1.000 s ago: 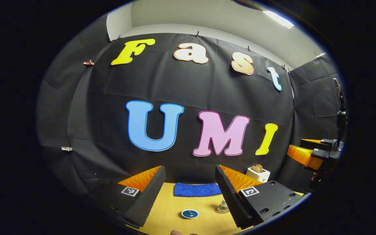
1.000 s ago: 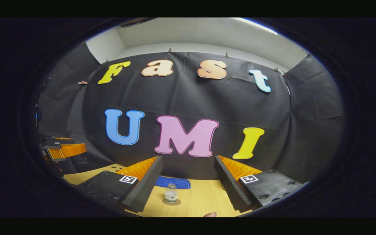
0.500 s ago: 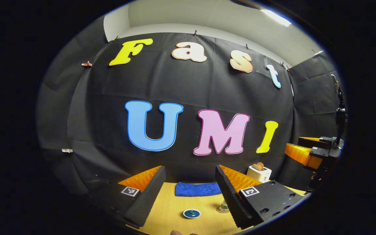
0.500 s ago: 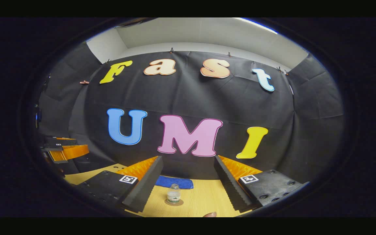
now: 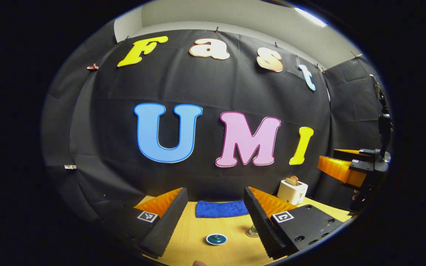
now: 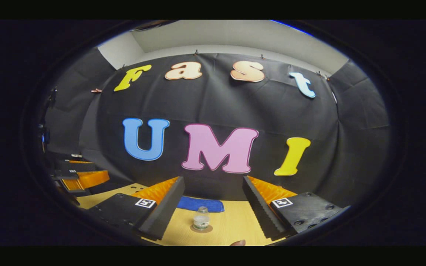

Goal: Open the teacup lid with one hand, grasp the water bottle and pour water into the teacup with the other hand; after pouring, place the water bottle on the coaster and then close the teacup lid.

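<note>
Currently the left gripper [image 5: 216, 208], jaws spread and empty, has the teacup lid [image 5: 216, 239] directly ahead below.

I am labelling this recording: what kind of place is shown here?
Probably a staged recording booth, not a real kitchen: black cloth walls surround a wooden table holding a water bottle, a lidded teacup and a toaster.
</note>
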`<state>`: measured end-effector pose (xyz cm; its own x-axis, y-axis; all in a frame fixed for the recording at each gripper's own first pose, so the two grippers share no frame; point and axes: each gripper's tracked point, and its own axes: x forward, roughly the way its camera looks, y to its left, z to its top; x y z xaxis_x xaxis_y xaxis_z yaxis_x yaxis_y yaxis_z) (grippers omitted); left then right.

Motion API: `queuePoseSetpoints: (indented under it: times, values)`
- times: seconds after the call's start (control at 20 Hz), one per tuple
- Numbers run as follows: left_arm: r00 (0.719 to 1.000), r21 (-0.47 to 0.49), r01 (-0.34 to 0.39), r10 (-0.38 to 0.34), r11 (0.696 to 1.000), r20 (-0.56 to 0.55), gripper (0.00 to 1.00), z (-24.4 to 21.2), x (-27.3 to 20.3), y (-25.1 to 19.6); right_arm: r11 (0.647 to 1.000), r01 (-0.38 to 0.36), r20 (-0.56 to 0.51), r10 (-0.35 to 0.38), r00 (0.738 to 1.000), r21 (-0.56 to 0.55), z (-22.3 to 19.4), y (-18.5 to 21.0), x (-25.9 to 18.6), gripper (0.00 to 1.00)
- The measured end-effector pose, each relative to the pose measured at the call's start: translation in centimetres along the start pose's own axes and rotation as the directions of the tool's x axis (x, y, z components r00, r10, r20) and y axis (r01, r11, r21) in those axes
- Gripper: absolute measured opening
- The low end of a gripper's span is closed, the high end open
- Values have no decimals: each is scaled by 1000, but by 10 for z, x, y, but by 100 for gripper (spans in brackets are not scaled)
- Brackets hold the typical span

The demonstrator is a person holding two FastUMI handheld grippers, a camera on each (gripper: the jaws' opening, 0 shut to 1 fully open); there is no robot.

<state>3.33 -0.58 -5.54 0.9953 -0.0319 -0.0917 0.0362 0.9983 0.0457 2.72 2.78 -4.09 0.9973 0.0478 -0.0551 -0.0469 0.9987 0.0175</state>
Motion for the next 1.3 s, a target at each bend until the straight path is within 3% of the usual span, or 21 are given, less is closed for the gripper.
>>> queuePoseSetpoints:
  times: [0.35, 0.65, 0.7, 0.8, 1.2, 1.3]
  values:
    - [995, 55, 46, -41, 997, -95, 96, -108, 58, -14, 1000, -28, -67, 27, 997, -6, -78, 0, 31, 98]
    - [984, 50, 3, 6, 999, -179, 84, -222, 103, -6, 999, -42, -96, 43, 994, 19, -150, 5, 58, 98]
    - [982, 40, -4, 11, 999, -188, 75, -233, 108, -5, 999, -43, -94, 44, 995, 22, -160, 6, 62, 98]
    - [979, 12, 0, 2, 1000, -204, 69, -253, 117, -5, 999, -37, -91, 39, 995, 18, -176, 6, 71, 98]
    - [958, 51, 11, 4, 999, -286, 70, -302, 125, 0, 999, -26, -145, 30, 989, 28, -219, 11, 73, 98]
    - [954, 58, 12, 6, 998, -299, 60, -307, 129, -1, 999, -33, -152, 37, 988, 26, -220, 13, 73, 98]
